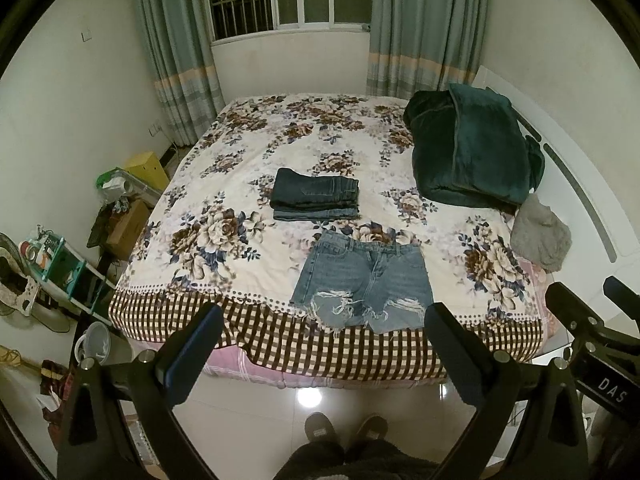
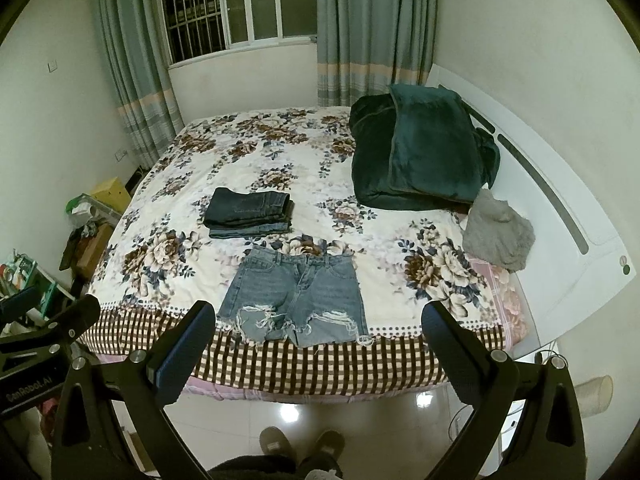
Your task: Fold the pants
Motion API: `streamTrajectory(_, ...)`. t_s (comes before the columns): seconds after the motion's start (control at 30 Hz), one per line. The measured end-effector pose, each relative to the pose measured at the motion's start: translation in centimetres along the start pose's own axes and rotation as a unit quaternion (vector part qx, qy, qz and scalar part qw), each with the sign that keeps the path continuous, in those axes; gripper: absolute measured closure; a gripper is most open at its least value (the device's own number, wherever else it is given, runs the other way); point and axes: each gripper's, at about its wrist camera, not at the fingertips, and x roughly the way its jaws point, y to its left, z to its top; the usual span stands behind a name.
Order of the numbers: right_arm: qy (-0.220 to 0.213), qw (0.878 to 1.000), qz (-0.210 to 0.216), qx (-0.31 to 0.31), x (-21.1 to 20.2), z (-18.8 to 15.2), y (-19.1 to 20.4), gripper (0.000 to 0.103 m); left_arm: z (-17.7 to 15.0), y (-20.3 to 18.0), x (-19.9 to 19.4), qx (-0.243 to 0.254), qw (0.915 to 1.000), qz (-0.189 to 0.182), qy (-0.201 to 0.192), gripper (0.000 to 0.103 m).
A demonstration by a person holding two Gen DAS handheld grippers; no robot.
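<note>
Your left tongs (image 1: 324, 344) wide open and holding nothing, your right tongs (image 2: 320, 340) wide open too, touching nothing, the blue jean shorts (image 1: 362, 282) flat on the flowery bed (image 1: 240, 168), just past your tongs, folded dark jeans (image 1: 316, 194) behind them

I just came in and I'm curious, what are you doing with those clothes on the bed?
Someone stands at the foot of the bed holding two grabbers. The left tool and the right tool are both open, held above the floor, touching nothing. A pair of ripped denim shorts lies flat near the bed's edge, not yet folded. Behind it sits a stack of folded dark jeans. A green blanket is piled farther back.
</note>
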Motion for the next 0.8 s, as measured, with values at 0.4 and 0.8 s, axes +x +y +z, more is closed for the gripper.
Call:
streamTrajectory(0.4, -0.001, 1.000, -0.001, -0.002, -0.5, 1.7, 0.4, 0.000, 0.3, -0.1, -0.1, -0.001, 1.0000, -0.001, -0.001, 0.000)
streamTrajectory(0.8, -0.003, 1.000, 0.001, -0.003, -0.8, 2.2, 0.2, 0.000, 0.3, -0.1, -0.1, -0.001, 1.0000, -0.001, -0.002, 0.000)
